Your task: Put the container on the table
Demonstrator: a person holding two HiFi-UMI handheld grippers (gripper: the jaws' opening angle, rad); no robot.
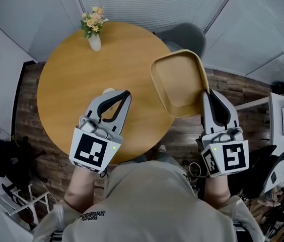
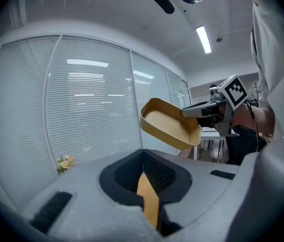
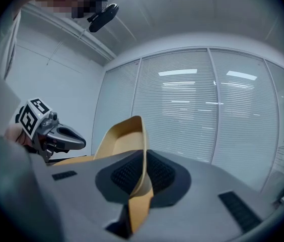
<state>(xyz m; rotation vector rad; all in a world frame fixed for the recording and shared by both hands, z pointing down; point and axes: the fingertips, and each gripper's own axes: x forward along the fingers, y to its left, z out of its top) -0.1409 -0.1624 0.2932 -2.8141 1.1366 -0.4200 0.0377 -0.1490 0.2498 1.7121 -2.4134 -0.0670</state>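
Container [image 1: 180,82], the only one here, a tan tray, hangs tilted in the air over the right edge of the tabletop [image 1: 64,84], its rim pinched tight by the right gripper [image 1: 207,92] on an outstretched forearm. The left gripper [image 1: 126,93], jaws together on nothing, hovers above the tabletop's near edge. One flower vase [image 1: 94,40] stands at the far edge.

I see the container [image 1: 180,82], a shallow tan tray, empty and tilted. My right gripper [image 1: 206,94] pinches its rim over the table [image 1: 71,84] edge.
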